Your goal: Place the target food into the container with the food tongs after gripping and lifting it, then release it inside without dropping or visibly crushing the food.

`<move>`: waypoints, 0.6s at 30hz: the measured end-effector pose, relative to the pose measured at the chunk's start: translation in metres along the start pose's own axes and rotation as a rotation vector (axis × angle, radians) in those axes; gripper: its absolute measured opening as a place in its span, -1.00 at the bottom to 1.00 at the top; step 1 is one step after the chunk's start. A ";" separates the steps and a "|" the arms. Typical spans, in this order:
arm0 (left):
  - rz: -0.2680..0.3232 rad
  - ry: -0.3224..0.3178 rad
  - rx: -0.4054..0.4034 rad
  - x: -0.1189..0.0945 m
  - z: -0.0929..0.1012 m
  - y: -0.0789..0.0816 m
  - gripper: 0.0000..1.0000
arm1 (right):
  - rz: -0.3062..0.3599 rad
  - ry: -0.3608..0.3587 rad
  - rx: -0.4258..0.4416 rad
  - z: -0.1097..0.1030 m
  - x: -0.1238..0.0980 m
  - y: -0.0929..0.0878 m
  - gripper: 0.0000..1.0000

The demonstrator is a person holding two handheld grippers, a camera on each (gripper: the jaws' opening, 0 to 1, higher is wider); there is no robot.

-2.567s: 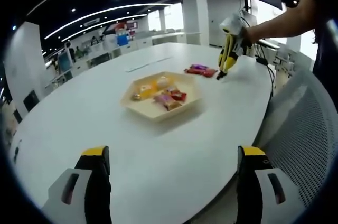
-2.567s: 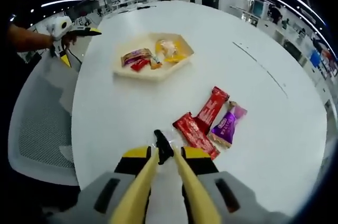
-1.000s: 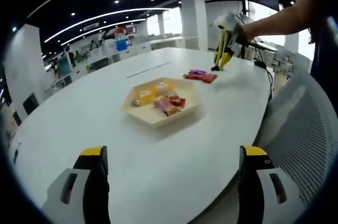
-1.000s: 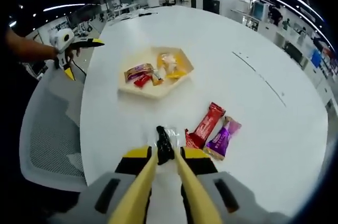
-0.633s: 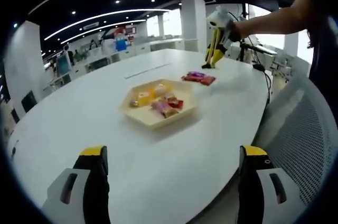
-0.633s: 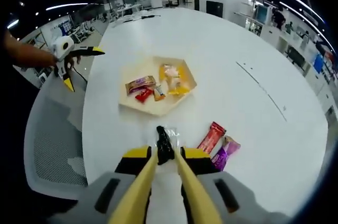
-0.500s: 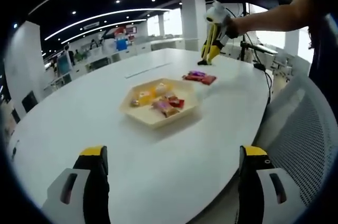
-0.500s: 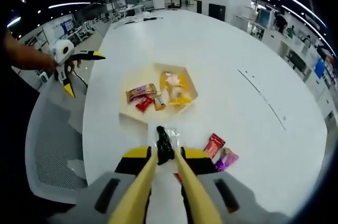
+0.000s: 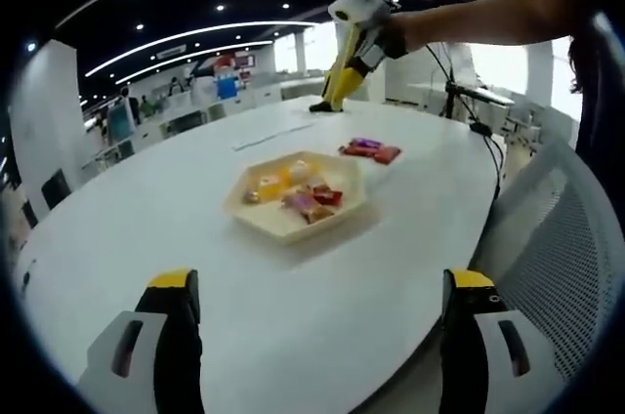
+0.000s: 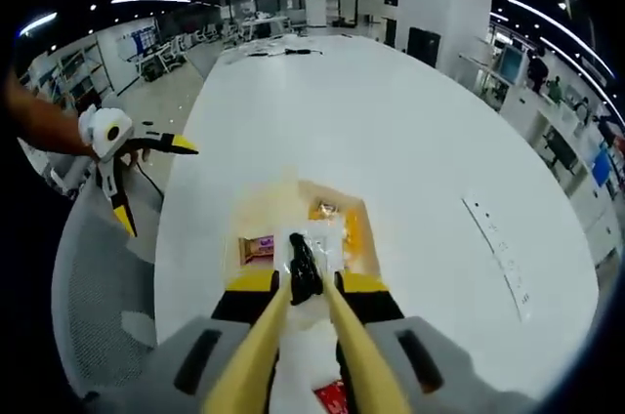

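Right hand-held gripper [image 10: 305, 289] is squeezing yellow food tongs [image 10: 256, 351] closed on a dark snack in a clear wrapper [image 10: 303, 275], which is pinched at the tong tips and held up off the white tabletop [image 10: 410, 141]. In the right gripper view the snack sits directly over the near edge of the beige hexagonal tray [image 10: 359, 228]; whether it is above the tray's inside or just short of it, cannot tell. The tray already holds several wrapped snacks, including a brown one [image 10: 258, 247] and a yellow one [image 10: 330, 209]. In the left gripper view the same tray [image 9: 256, 217] is mid-tabletop, with red and purple wrapped bars [image 9: 371, 149] lying beyond it, apart from the tray. There the right gripper [image 9: 324, 103] and tongs hang in the air above the far side of the tabletop, held by a person's arm [image 9: 469, 19]. Left hand-held gripper [image 9: 317, 311] has its jaws spread wide with nothing between them, hovering at the near tabletop edge beside a mesh chair [image 9: 557, 258].
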State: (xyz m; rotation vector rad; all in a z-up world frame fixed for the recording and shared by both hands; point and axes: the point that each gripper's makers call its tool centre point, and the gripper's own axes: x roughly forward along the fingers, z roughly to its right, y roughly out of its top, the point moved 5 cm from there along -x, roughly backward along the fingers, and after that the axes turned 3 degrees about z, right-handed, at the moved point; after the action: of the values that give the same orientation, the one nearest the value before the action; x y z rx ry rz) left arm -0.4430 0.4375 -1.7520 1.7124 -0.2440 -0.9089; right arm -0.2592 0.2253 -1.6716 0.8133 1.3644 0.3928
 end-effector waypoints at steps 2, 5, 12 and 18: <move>0.008 -0.004 0.003 0.000 0.001 0.001 0.99 | -0.011 0.003 -0.003 0.001 0.008 0.004 -0.58; 0.014 0.006 -0.005 0.000 -0.001 0.002 0.99 | -0.011 0.002 0.003 0.002 0.016 0.010 -0.57; 0.009 0.008 0.002 0.000 -0.001 0.001 0.99 | -0.024 0.021 -0.003 -0.003 0.035 0.019 -0.55; 0.000 0.015 -0.008 0.000 -0.001 0.000 0.99 | -0.020 -0.012 -0.034 -0.004 0.037 0.024 -0.54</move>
State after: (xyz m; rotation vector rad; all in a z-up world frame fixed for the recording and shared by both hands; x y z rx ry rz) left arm -0.4422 0.4375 -1.7517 1.7113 -0.2297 -0.8959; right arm -0.2505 0.2680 -1.6810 0.7719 1.3506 0.3945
